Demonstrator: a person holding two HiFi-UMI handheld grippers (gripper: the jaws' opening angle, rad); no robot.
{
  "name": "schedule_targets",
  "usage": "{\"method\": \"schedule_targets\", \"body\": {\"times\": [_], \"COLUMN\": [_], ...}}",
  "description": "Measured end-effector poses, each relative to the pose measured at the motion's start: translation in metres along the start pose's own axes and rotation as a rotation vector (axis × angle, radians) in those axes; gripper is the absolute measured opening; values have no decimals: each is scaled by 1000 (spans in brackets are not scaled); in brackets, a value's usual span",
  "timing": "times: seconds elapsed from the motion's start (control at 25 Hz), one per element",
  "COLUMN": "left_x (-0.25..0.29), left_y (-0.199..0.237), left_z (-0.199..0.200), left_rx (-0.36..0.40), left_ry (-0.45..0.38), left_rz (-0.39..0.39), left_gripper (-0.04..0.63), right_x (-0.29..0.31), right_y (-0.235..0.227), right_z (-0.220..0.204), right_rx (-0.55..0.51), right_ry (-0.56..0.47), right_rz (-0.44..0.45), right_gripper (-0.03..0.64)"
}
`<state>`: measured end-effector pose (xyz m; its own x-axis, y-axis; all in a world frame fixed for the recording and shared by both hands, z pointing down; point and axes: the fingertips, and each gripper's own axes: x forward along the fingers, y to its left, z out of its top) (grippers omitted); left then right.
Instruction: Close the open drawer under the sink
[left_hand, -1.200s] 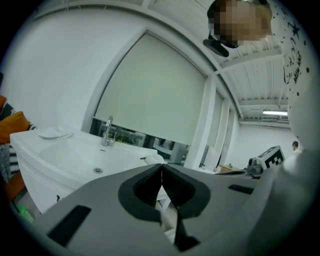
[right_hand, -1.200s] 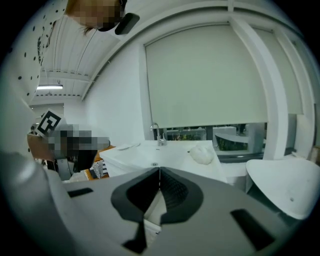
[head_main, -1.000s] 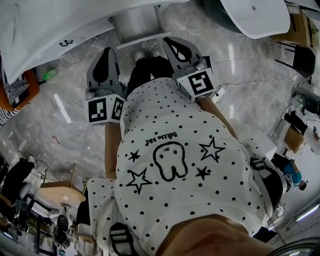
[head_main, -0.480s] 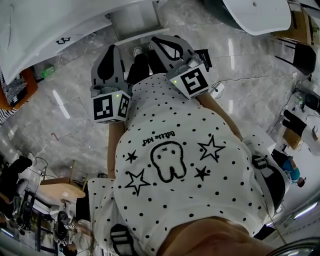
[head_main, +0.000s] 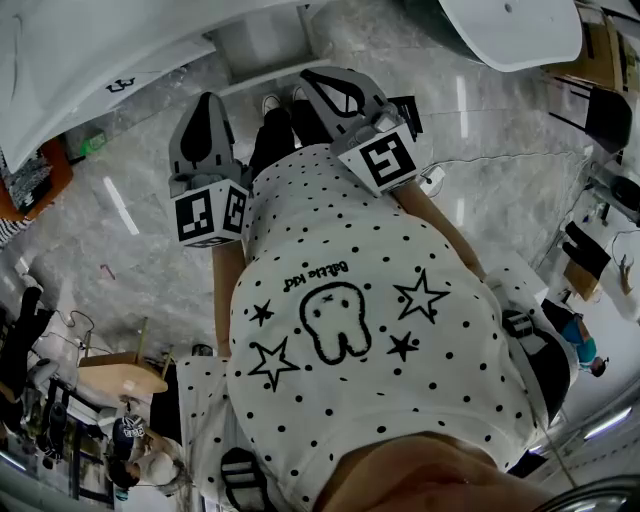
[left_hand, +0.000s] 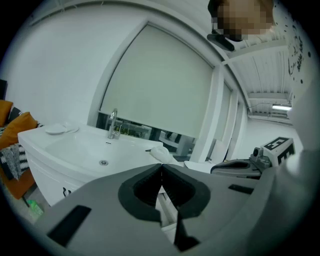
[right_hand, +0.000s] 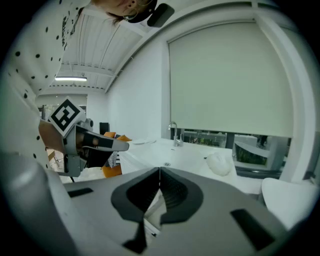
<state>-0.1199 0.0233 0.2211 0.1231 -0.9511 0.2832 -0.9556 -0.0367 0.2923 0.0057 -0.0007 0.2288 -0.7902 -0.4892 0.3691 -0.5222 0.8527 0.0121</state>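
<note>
Left hand-held gripper, jaws together, hovers just before the open drawer.

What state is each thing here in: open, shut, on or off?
left gripper, jaws shut, nothing between them
right gripper, jaws shut, nothing between them
drawer, open, pulled out
blind, lowered most of the way
tap, no water seen running

The white, box-shaped drawer stood pulled out from the white vanity under the white basin sink. It lay at twelve o'clock in the head view, its pale front facing six o'clock.
</note>
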Motion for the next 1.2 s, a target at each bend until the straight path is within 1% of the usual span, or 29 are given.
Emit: {"method": "schedule_targets", "body": {"times": [0.28, 0.64, 0.88, 1.04, 1.2], "left_x": [-4, 0, -1, -2, -1], "left_y": [11, 6, 10, 16, 24], "left_z": [-5, -3, -1, -4, -13], "left_rx": [1, 7, 15, 31, 56], "left_ry": [20, 9, 10, 25, 55], "left_rz": [25, 4, 7, 13, 14], "left_gripper": [6, 5, 6, 6, 6], "right_x": [-2, -3, -2, -2, -1], "right_y": [-6, -11, -12, -12, -18], "right_z": [0, 1, 2, 5, 10], "right_rx": [5, -2, -3, -5, 17], "right_ry": [2, -12, -15, -16, -31], "right_rz": [-24, -45, -42, -34, -36], "right_gripper": [14, 14, 14, 14, 14]}}
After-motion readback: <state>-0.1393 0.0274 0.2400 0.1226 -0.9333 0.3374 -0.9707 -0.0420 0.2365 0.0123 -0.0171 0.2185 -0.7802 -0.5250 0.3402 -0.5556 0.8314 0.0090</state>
